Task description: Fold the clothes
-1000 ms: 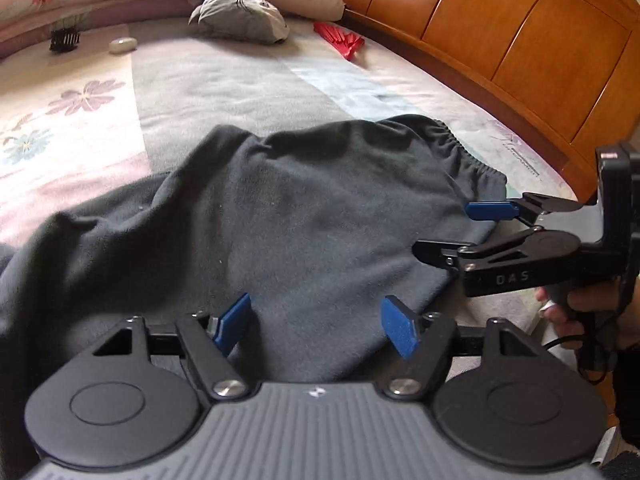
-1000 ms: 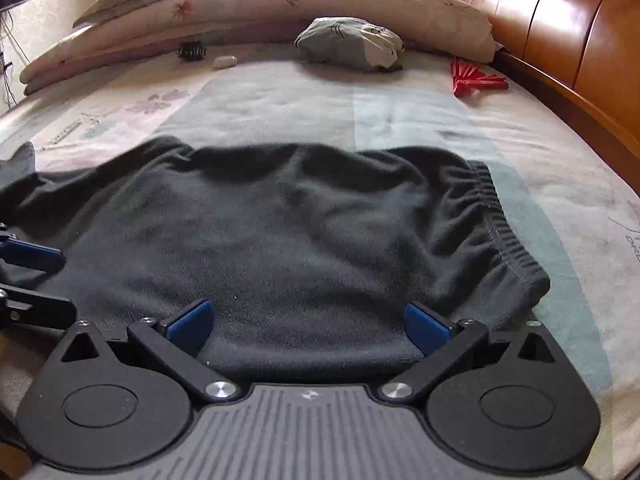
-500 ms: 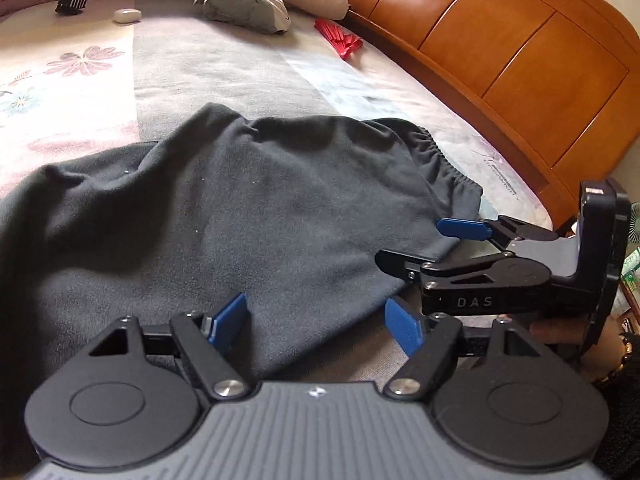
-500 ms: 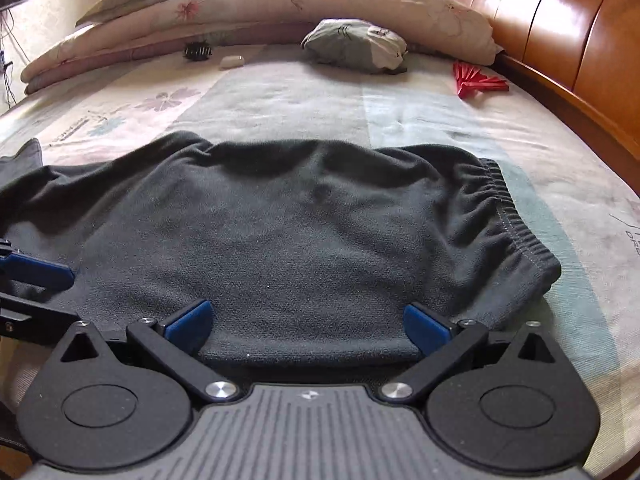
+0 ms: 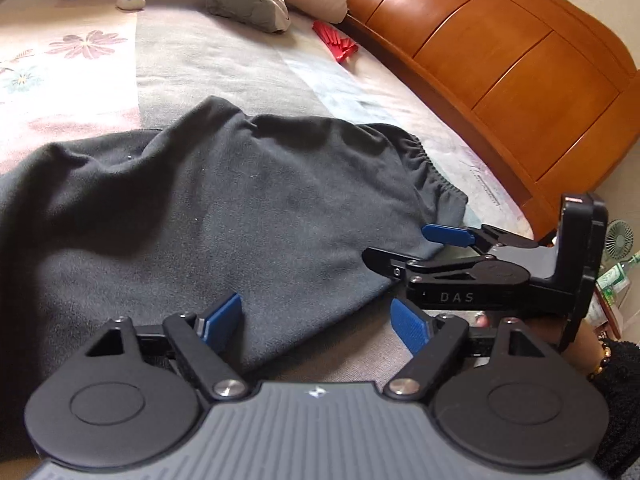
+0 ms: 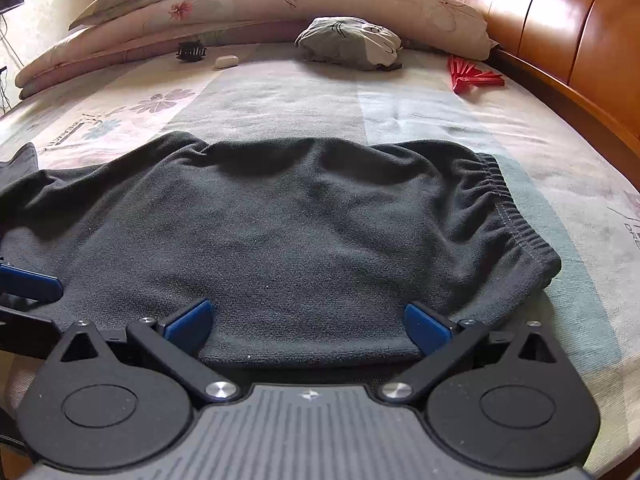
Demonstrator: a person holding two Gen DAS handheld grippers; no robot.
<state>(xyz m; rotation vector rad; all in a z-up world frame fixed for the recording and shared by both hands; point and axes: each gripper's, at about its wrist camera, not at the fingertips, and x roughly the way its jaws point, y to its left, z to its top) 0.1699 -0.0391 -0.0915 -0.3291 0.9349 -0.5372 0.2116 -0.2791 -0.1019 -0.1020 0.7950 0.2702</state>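
Note:
A dark grey fleece garment (image 6: 304, 232) with an elastic waistband (image 6: 516, 220) lies spread on the bed, its band to the right. My right gripper (image 6: 308, 324) stands open at the garment's near edge. The cloth lies flat between its blue pads, which do not press on it. My left gripper (image 5: 316, 322) is open and its jaws are opening. It is over the garment's (image 5: 224, 216) near edge, with cloth between the pads but not squeezed. The right gripper (image 5: 396, 245) shows at right in the left wrist view, held by a hand (image 5: 576, 332) in a dark sleeve.
A folded grey bundle (image 6: 352, 42), a red fan-like thing (image 6: 474, 78), a black hair clip (image 6: 191, 51) and a small white case (image 6: 226, 61) lie far up the bed by the pillows (image 6: 280, 0). A wooden headboard (image 5: 500, 64) runs along the right.
The left wrist view has rolled and turned, so the right gripper now sits nearer and more central in it. The left jaws have widened slightly. The right wrist view is almost unchanged.

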